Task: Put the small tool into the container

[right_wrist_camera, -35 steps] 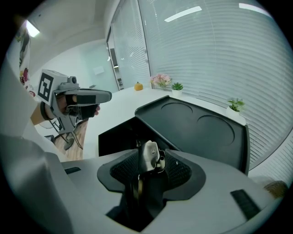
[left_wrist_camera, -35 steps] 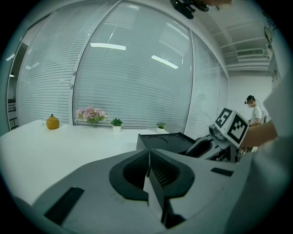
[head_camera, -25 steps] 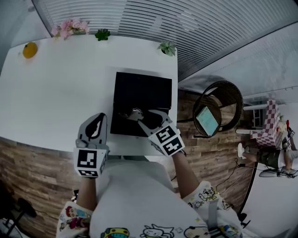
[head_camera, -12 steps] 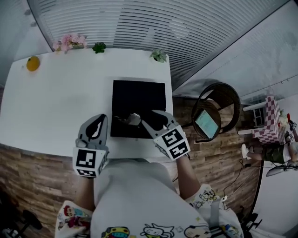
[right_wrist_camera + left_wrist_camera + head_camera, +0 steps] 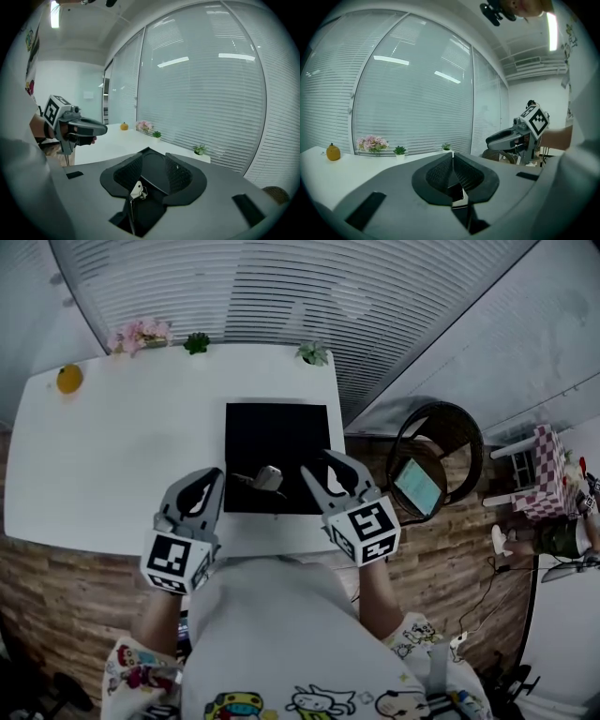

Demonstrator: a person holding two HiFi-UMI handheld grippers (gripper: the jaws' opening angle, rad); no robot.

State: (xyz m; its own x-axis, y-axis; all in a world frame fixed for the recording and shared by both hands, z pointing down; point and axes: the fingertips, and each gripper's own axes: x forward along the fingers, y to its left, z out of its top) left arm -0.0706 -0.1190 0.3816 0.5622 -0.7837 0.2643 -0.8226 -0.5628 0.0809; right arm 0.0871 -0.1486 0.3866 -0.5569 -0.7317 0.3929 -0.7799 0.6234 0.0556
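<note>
The small tool (image 5: 268, 476) lies just left of the right gripper (image 5: 319, 465), seemingly inside the black container (image 5: 277, 427), with its thin handle pointing left. That gripper's jaws stand wide apart and empty. The left gripper (image 5: 208, 479), closed on nothing, sits farther left.

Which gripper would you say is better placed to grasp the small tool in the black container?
Right, likely. The right gripper is open beside the small tool, which shows below its parted jaws in its own view, over the black container. The left gripper is shut, off to the container's side.
</note>
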